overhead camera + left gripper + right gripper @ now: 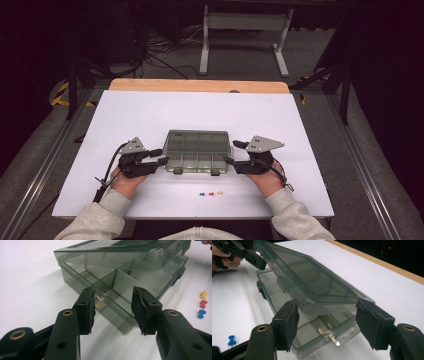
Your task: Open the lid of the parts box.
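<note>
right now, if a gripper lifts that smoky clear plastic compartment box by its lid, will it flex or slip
The smoky clear plastic compartment box looks rigid, so little flex. Its glossy walls may slip between the pads. With empty-looking compartments it seems light, and the part-open lid may swing.

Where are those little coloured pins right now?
In the high view the pins lie in a short row on the white table, just in front of the clear box, on the person's side, between the two hands.
</note>
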